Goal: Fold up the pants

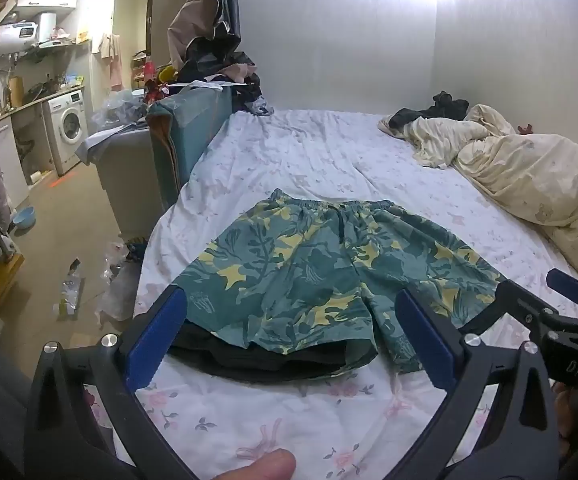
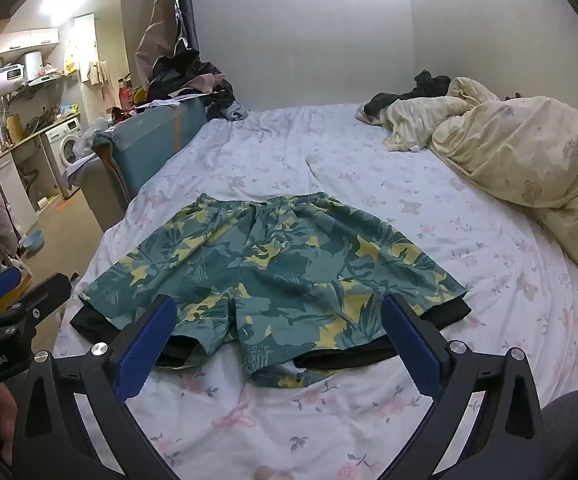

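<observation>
- Over on the far left, the left wrist view is taking in more of the floor: a blue bowl (image 1: 24, 216) is sitting there, with clear plastic litter (image 1: 71, 288) lying nearer the bed, and a washing machine (image 1: 67, 128) is standing under the counter.
- The left gripper (image 1: 289, 328) is hovering with its jaws standing wide apart, nothing between its blue pads (image 1: 157, 336), above the near hem of the shorts (image 1: 321, 272).
- Those shorts are lying flat on the floral bedsheet (image 1: 309, 152), waistband away, both legs pointing toward the cameras; teal with yellow leaf print, a black lining showing at the hems.
- The right wrist view is showing the whole right leg and its black lining edge (image 2: 441, 316), which the other view partly hides behind a finger.
- The right gripper (image 2: 281, 336) is likewise hanging spread open and empty over the shorts (image 2: 273, 264).
- Far right, a cream duvet (image 2: 521, 160) is lying bunched up, well apart from the shorts.
</observation>
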A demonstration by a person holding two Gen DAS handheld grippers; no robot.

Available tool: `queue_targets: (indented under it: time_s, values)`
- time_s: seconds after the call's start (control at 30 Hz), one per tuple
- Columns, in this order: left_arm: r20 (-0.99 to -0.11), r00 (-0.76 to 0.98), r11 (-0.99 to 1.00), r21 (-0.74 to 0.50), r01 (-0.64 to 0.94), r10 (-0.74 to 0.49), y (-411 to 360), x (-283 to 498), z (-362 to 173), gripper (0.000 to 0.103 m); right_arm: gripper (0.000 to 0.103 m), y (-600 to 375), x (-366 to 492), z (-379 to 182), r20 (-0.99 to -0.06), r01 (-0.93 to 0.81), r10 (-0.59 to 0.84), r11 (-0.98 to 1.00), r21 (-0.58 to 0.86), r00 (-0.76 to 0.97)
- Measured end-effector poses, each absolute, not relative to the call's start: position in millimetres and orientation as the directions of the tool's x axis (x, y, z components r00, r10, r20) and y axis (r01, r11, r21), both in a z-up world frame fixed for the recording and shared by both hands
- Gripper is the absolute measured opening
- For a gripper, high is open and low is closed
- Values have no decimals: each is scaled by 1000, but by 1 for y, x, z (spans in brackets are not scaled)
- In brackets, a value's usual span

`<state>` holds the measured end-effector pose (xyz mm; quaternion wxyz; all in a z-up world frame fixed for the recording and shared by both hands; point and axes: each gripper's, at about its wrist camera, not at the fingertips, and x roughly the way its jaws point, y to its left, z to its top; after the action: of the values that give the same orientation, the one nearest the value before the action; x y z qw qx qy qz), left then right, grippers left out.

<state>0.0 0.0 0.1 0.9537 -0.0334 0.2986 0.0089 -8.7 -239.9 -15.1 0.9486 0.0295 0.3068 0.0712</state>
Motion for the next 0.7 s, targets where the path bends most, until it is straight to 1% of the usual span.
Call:
queue_targets:
  time_s: [0.7]
  values:
    - [-561, 828, 998, -55, -39, 2, -2, -2, 7, 102, 103, -241, -8, -15, -584, -117, 159, 987, 109, 796]
